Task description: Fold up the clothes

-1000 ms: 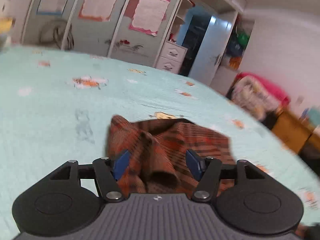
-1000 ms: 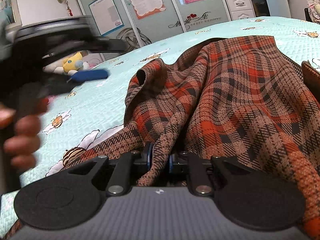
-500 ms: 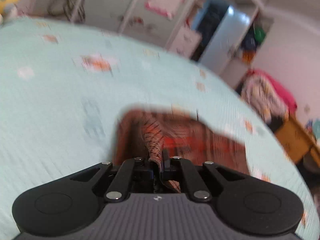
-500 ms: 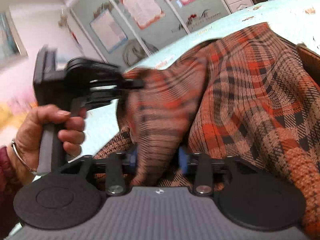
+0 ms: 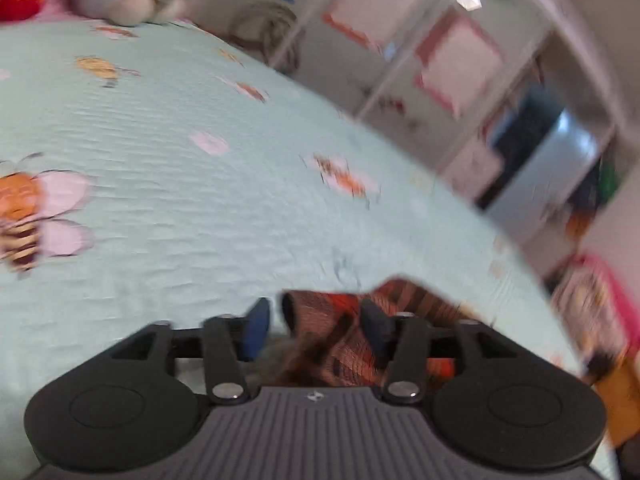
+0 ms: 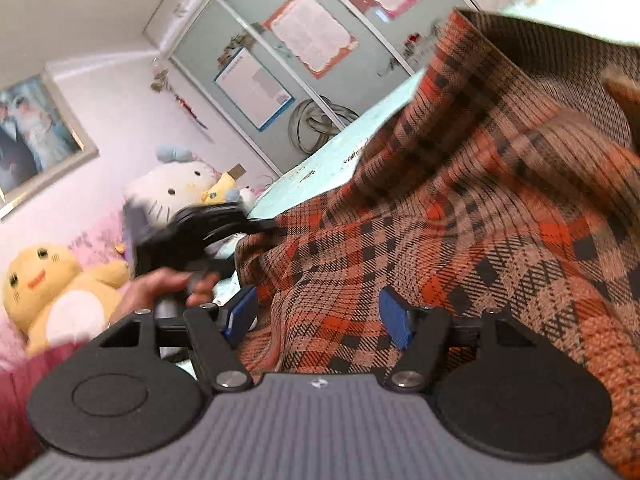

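Judging from both views, we risk the cloth (image 6: 460, 208) slumping back into a heap on the bed (image 5: 200, 200), since the left tool (image 5: 314, 330) and right tool (image 6: 316, 316) both stand spread with fabric loose between their fingers, pinching nothing. It is orange-brown plaid, rumpled, one part humped up.

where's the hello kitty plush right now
In the right wrist view, the hello kitty plush sits at left by the pink wall, above the yellow plush and just behind the left hand-held gripper.
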Available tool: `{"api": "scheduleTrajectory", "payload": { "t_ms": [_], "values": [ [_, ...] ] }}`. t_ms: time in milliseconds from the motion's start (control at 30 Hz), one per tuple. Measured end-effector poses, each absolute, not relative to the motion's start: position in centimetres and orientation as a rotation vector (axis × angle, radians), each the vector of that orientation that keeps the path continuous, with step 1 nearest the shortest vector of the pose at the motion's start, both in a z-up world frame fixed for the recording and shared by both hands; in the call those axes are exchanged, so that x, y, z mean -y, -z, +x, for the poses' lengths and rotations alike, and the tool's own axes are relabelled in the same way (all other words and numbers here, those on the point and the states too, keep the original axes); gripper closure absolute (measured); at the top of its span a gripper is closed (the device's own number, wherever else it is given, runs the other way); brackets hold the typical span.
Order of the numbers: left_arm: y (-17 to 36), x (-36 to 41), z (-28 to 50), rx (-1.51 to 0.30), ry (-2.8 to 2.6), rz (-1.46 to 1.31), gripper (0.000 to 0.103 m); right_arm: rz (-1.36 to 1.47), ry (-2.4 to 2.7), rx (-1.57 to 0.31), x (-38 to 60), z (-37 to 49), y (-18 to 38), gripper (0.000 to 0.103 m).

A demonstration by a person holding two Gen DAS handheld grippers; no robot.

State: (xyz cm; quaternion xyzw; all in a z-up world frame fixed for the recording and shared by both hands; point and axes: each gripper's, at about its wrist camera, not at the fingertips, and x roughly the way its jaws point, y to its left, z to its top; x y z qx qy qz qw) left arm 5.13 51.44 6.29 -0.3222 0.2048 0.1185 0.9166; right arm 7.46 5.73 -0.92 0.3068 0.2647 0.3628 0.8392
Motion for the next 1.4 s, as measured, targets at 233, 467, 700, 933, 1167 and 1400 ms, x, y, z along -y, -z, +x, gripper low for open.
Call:
{"api": "scheduleTrajectory", "payload": {
  "t_ms": [233,467,700,933,1167,1400],
  "values": [
    [-2.7,-50.7,-0.2,-0.616,-0.15,-0.706,0.037,0.733,-0.772,-0.532,-4.5,7.3,1.1,0.036],
    [-1.5,-47.3,-2.4,-0.669,-0.061,-0.658,0.098,0.759,-0.772,-0.515,-4.3,7.5,1.1,0.036],
    [-2.9,-46.1,-8.5,-0.622,-0.123,-0.668,0.049,0.769,-0.777,-0.493,-3.3,5.6,-1.3,0.035],
    [-1.8,-46.9,-21.5,-0.673,-0.091,-0.759,0.037,0.675,-0.654,-0.314,9.5,-8.6,-7.1,0.035],
    [-0.4,-44.0,-26.9,-0.69,-0.05,-0.764,0.033,0.447,-0.33,-0.519,16.0,-15.9,-3.7,0.033],
    [-0.2,-41.8,-27.3,-0.724,-0.02,-0.775,0.034,0.374,-0.38,-0.623,12.6,-18.9,-2.2,0.033]
  ]
}}
